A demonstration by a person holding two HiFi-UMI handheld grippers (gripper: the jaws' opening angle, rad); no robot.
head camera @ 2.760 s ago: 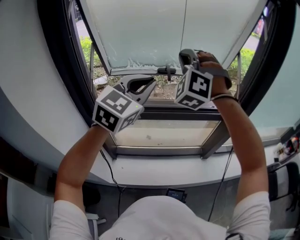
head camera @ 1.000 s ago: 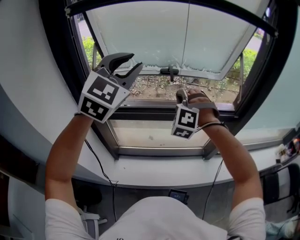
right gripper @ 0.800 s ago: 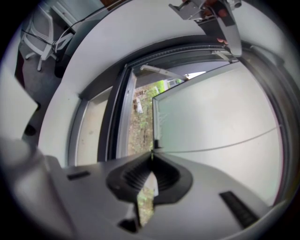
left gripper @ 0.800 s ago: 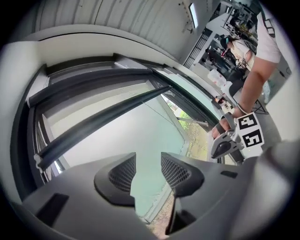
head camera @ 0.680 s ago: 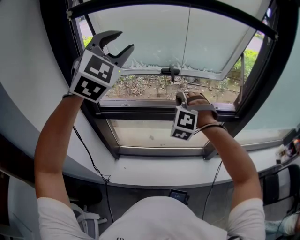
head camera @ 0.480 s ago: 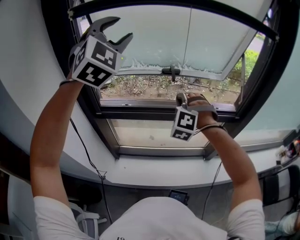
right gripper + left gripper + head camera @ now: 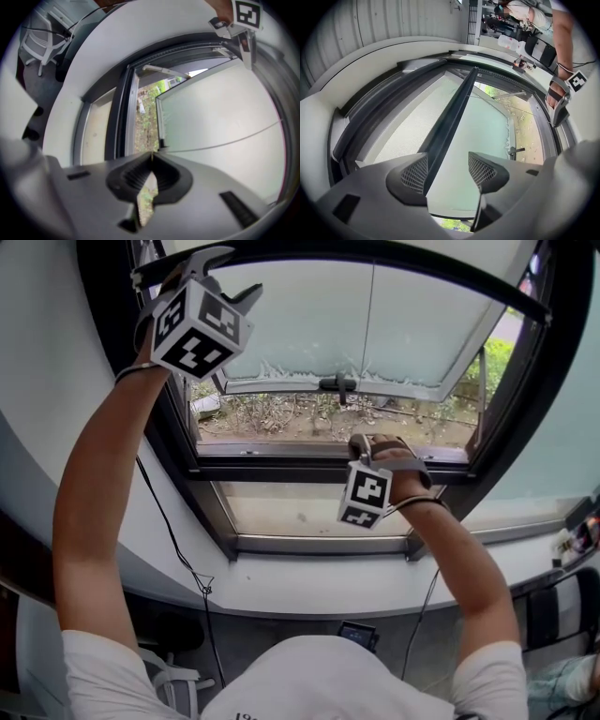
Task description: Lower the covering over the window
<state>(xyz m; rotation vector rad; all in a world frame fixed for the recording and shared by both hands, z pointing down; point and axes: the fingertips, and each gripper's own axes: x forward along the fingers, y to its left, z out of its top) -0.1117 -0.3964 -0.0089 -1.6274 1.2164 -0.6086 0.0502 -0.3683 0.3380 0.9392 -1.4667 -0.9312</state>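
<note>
The covering's dark bottom bar (image 7: 394, 263) spans the top of the window, with pale mesh fabric (image 7: 401, 131) behind it. My left gripper (image 7: 234, 273) is raised to the bar's left end. Its jaws are opening, and in the left gripper view (image 7: 446, 164) the bar (image 7: 454, 112) runs between them without touching either pad. A thin pull cord (image 7: 367, 324) hangs down the frosted pane to my right gripper (image 7: 359, 439), low by the frame. In the right gripper view the cord (image 7: 225, 140) leaves the tips of the right gripper (image 7: 151, 157), which is shut on it.
The frosted sash (image 7: 300, 324) is tilted outward, with a dark handle (image 7: 336, 383) at its lower edge and garden ground beyond. Below lie a fixed pane and the white sill (image 7: 309, 587). A black cable (image 7: 178, 549) hangs at the left. A white chair (image 7: 40, 35) stands behind.
My left gripper has risen from the sash's lower edge to the dark bar at the top, and its jaws have spread wider. The right gripper went down earlier and has since held still.
</note>
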